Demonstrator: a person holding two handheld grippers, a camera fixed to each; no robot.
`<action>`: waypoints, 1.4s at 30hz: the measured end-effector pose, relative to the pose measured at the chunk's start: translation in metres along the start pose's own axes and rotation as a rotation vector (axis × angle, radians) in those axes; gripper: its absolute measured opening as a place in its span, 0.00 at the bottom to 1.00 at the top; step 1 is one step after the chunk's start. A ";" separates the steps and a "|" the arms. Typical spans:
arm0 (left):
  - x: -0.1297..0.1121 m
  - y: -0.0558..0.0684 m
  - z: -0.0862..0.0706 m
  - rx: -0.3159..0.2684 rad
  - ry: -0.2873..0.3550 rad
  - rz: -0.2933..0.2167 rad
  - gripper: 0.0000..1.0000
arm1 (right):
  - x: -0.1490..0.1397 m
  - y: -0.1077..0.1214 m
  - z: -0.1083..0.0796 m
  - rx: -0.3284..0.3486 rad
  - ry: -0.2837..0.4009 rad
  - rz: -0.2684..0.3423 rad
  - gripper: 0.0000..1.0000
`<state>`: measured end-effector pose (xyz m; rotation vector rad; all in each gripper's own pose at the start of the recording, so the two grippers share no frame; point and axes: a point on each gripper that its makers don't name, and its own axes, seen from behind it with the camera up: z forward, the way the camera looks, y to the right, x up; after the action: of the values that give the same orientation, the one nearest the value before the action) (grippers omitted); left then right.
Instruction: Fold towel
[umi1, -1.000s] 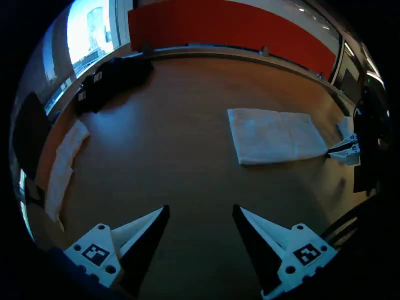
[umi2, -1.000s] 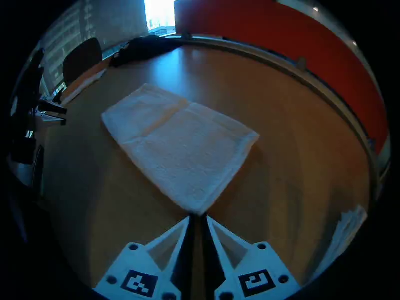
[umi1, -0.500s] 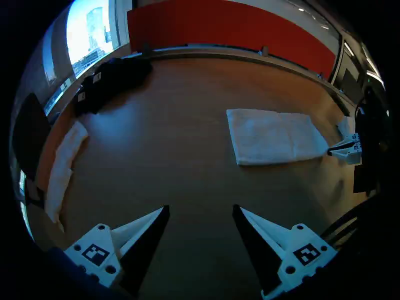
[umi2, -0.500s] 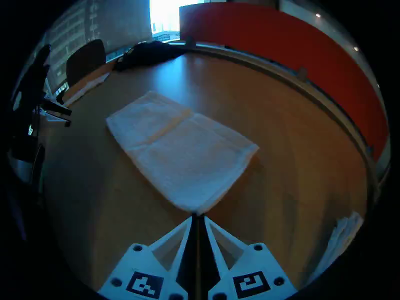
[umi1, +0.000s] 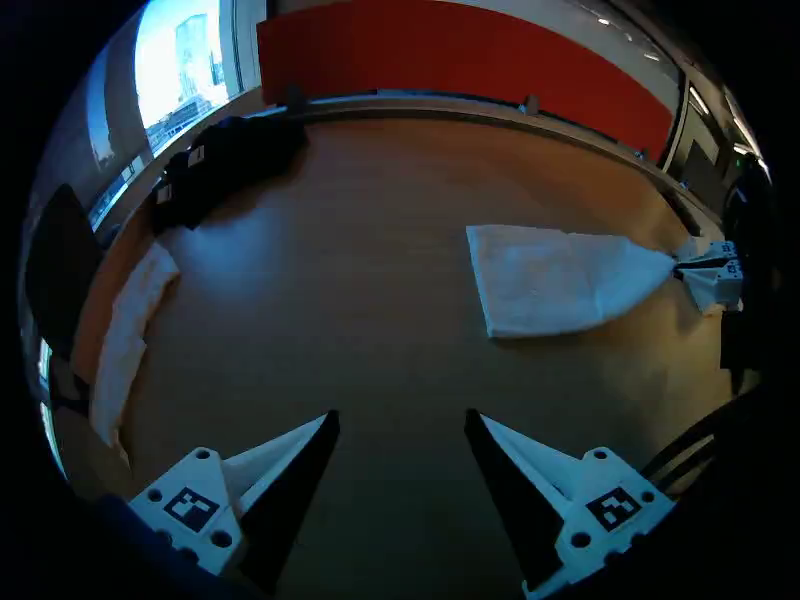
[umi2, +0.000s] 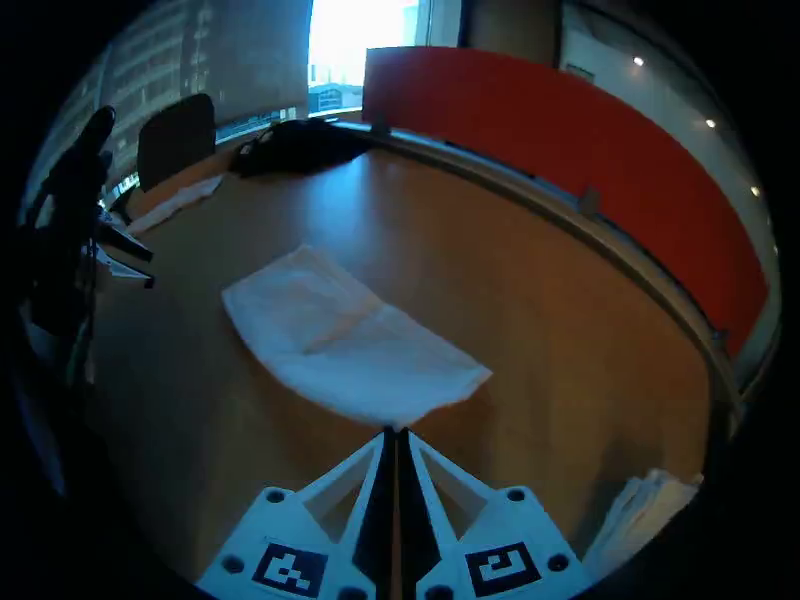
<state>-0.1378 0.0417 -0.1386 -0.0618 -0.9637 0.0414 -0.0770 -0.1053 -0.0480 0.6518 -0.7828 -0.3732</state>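
Observation:
A white towel (umi1: 555, 280) lies folded on the wooden table (umi1: 350, 280), right of centre in the left gripper view. Its far right corner is drawn up off the table into a point, where my right gripper (umi1: 690, 268) is shut on it. In the right gripper view the towel (umi2: 340, 345) stretches away from my shut right gripper (umi2: 397, 432), its near corner pinched between the fingertips. My left gripper (umi1: 400, 420) stands open over bare table, well short of the towel, with nothing between its fingers. It also appears far off as the left gripper (umi2: 152, 271), held by a person's hand.
A black bag (umi1: 225, 160) sits at the table's back left corner. Another white towel (umi1: 130, 320) lies along the left edge. A stack of white cloths (umi2: 640, 510) rests near the right gripper. A red partition (umi1: 450, 60) runs behind the table, with a dark chair (umi2: 175, 135) beside it.
My right gripper has risen and drawn back with the towel's corner, lifting that end off the table and pulling it into a point. The left gripper has not moved.

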 end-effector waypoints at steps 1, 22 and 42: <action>0.000 0.000 0.000 -0.001 0.000 0.000 0.93 | 0.004 0.001 -0.002 -0.004 0.006 -0.007 0.06; 0.007 0.007 -0.001 -0.011 0.009 0.005 0.93 | 0.059 0.025 -0.035 -0.056 0.078 -0.115 0.06; 0.008 0.005 -0.006 -0.016 0.022 -0.009 0.93 | 0.088 -0.025 0.002 0.048 0.100 -0.176 0.06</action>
<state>-0.1286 0.0469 -0.1354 -0.0721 -0.9420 0.0244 -0.0228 -0.1716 -0.0168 0.7810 -0.6419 -0.4798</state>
